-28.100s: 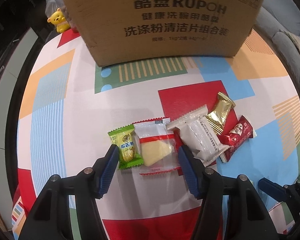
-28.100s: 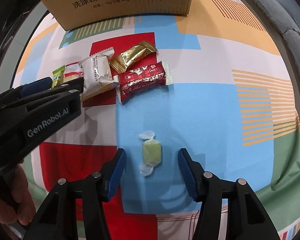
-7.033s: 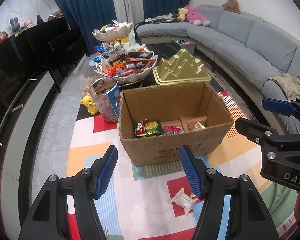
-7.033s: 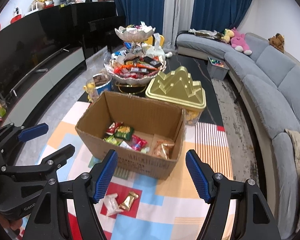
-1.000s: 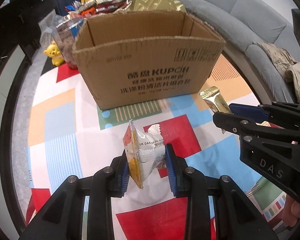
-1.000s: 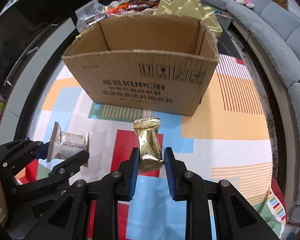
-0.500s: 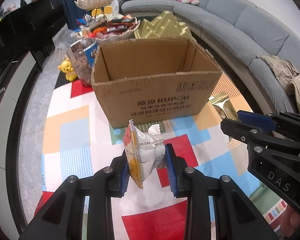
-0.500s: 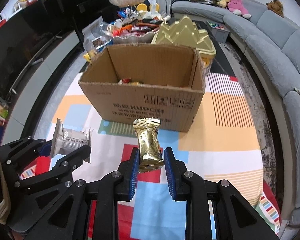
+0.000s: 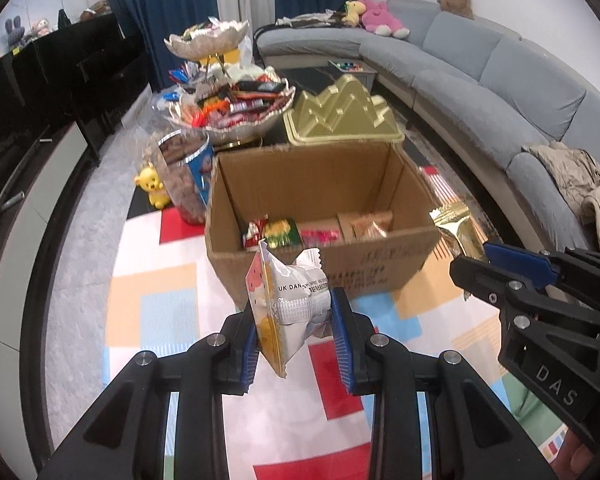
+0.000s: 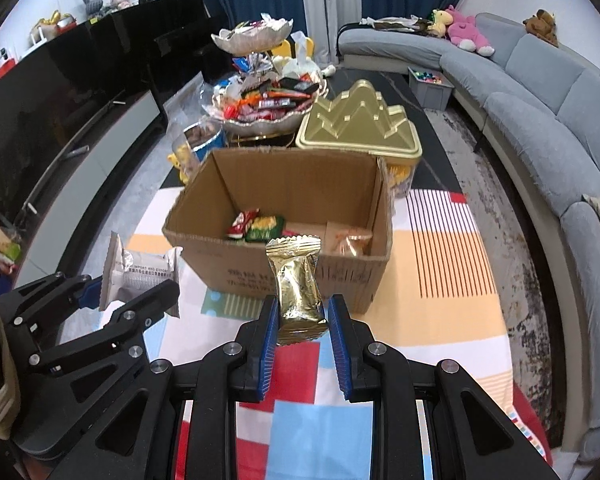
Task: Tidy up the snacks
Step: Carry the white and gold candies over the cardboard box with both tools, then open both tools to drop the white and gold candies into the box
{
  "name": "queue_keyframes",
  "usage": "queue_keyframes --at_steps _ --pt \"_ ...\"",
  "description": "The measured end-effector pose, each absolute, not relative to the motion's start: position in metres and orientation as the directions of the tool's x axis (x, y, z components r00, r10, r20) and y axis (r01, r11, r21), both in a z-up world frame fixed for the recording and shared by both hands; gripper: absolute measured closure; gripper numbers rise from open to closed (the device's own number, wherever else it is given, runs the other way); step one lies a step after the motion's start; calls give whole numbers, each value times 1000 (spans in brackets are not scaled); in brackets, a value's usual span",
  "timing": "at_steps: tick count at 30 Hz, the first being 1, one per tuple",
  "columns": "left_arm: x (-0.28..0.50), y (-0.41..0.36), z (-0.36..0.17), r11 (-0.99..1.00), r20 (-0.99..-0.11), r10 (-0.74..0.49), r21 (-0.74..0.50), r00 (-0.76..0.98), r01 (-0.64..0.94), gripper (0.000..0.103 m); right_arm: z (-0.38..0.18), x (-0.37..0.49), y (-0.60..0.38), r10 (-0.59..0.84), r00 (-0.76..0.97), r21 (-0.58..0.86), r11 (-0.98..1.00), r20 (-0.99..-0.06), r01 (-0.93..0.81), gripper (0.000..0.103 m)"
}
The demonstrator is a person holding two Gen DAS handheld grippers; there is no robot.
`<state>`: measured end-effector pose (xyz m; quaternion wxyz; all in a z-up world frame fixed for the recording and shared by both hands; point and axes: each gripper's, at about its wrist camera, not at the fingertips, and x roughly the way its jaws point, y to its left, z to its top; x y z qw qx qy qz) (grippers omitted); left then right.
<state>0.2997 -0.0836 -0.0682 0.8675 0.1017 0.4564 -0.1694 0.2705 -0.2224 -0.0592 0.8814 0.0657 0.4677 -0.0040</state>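
My left gripper (image 9: 295,328) is shut on a white snack packet (image 9: 296,300) with printed text, held upright above the colourful mat. My right gripper (image 10: 303,326) is shut on a gold foil packet (image 10: 298,284). Ahead of both stands an open cardboard box (image 9: 324,260) with several snacks on its floor (image 10: 264,226). In the left wrist view the right gripper (image 9: 500,264) comes in from the right with the gold packet (image 9: 458,228). In the right wrist view the left gripper (image 10: 100,300) sits at the left with the white packet (image 10: 140,274).
Behind the box stand a tiered snack dish (image 10: 260,92), a gold mountain-shaped lid (image 10: 360,124), a jar of nuts (image 9: 184,172) and a yellow bear toy (image 9: 152,188). A grey sofa (image 9: 500,80) curves along the right; a dark TV unit (image 10: 60,100) runs along the left.
Both grippers have risen with their packets. The view now looks down over the box's front wall, and the snacks inside have come into sight.
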Motion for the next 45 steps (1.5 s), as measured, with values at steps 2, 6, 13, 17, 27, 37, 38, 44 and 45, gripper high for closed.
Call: queue_keyframes --at_steps 2,6,13,17,27,37,38,44,45 --pt "307 -85 -64 924 -820 -202 22 536 382 71 -55 275 -224 52 572 111 991 -819 68 76" --pt "321 -88 -58 928 -808 -198 27 555 370 71 -47 287 -225 47 590 107 992 -806 66 76" --pt "349 -89 -56 938 -794 -193 22 577 345 71 -44 310 -229 34 607 91 994 -794 63 76" --pt "364 -90 -57 944 -785 -189 21 591 330 71 -47 322 -230 32 608 85 995 -794 58 76" --pt "399 -90 -70 954 -781 -183 5 597 300 71 -60 355 -232 40 603 82 996 -797 43 76" --pt "412 -88 -82 961 -790 -163 9 591 278 69 -70 371 -230 42 597 69 997 -801 23 75" --pt "413 -88 -83 961 -792 -160 12 590 276 67 -70 371 -230 38 599 64 998 -800 22 75" --pt "409 -84 -79 965 -784 -143 26 604 263 47 -67 371 -233 23 607 49 998 -794 26 52" --pt "408 -83 -77 966 -782 -139 29 607 259 45 -66 370 -233 22 608 49 998 -793 28 49"
